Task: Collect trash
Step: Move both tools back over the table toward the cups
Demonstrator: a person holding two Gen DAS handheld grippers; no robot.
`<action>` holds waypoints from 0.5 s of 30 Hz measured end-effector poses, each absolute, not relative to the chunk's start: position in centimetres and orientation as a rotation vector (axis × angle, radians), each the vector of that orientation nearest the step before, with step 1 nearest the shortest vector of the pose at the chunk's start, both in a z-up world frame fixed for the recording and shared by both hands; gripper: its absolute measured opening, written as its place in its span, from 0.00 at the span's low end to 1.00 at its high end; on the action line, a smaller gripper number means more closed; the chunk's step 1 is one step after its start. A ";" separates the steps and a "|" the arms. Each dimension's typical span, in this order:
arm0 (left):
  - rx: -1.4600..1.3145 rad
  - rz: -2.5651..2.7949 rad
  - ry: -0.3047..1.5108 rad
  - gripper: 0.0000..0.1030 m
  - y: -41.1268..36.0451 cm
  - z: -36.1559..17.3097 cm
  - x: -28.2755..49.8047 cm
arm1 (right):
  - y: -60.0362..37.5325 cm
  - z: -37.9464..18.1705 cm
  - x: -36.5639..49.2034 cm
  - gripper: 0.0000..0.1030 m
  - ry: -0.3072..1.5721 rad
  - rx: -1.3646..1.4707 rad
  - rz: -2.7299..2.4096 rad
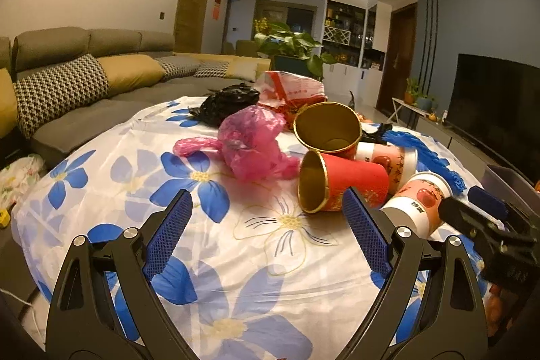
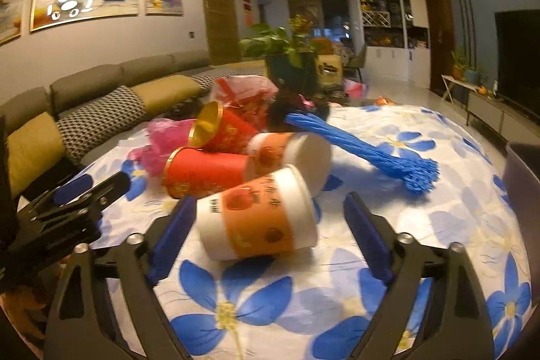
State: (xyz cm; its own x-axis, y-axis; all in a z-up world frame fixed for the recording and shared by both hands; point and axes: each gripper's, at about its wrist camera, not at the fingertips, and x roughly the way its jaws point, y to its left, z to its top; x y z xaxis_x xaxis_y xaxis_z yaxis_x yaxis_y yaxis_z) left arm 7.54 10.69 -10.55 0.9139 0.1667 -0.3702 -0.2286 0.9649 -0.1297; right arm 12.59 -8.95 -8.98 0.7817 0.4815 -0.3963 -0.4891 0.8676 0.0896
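Note:
Trash lies on a flowered tablecloth [image 1: 256,258]. Two red cups with gold insides [image 1: 341,184] [image 1: 329,129] lie on their sides, beside two white-and-orange paper cups [image 1: 415,204] [image 1: 388,161]. A pink plastic bag [image 1: 249,144], a black bag [image 1: 229,102], a red-and-white bag [image 1: 290,90] and a blue string bundle [image 2: 364,147] lie around them. My left gripper [image 1: 268,211] is open, just short of the near red cup. My right gripper [image 2: 270,218] is open around the nearest white-and-orange cup [image 2: 256,211]; its left pad is at the cup.
A grey sofa with cushions [image 1: 84,76] runs along the left. A dark bin's rim [image 2: 523,177] stands at the right table edge. A potted plant [image 1: 290,46] and a TV [image 1: 496,103] stand beyond the table.

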 end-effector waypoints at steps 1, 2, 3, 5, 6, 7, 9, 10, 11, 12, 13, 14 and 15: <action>-0.174 0.205 0.365 0.86 10.8 -10.6 7.5 | -8.6 -9.0 12.6 0.85 0.423 -0.028 0.525; -0.174 0.207 0.365 0.86 10.9 -10.6 7.5 | -8.2 -9.2 12.6 0.86 0.426 -0.048 0.518; -0.173 0.208 0.364 0.86 11.0 -10.6 7.5 | -7.9 -9.3 12.7 0.86 0.429 -0.061 0.517; -0.172 0.212 0.364 0.86 11.1 -10.6 7.5 | -7.5 -9.5 13.0 0.87 0.437 -0.068 0.516; -0.173 0.212 0.364 0.86 11.2 -10.6 7.5 | -7.3 -9.6 13.1 0.87 0.441 -0.068 0.517; -0.174 0.215 0.363 0.86 11.3 -10.6 7.5 | -7.2 -9.7 13.3 0.88 0.444 -0.068 0.518; -0.178 0.214 0.365 0.86 11.5 -10.5 7.5 | -7.0 -9.9 13.6 0.88 0.450 -0.070 0.517; -0.177 0.215 0.364 0.86 11.5 -10.5 7.5 | -6.8 -10.0 13.7 0.88 0.448 -0.074 0.514; -0.176 0.217 0.363 0.86 11.5 -10.5 7.6 | -6.7 -10.0 13.8 0.88 0.446 -0.078 0.512; -0.174 0.218 0.363 0.86 11.6 -10.5 7.6 | -6.6 -10.0 13.9 0.88 0.444 -0.081 0.510; -0.174 0.218 0.364 0.86 11.6 -10.5 7.6 | -6.5 -10.0 13.9 0.88 0.444 -0.082 0.508; -0.175 0.218 0.364 0.86 11.6 -10.5 7.6 | -6.5 -10.1 14.0 0.88 0.444 -0.083 0.507; -0.175 0.217 0.364 0.86 11.6 -10.5 7.6 | -6.4 -10.1 14.1 0.88 0.447 -0.083 0.506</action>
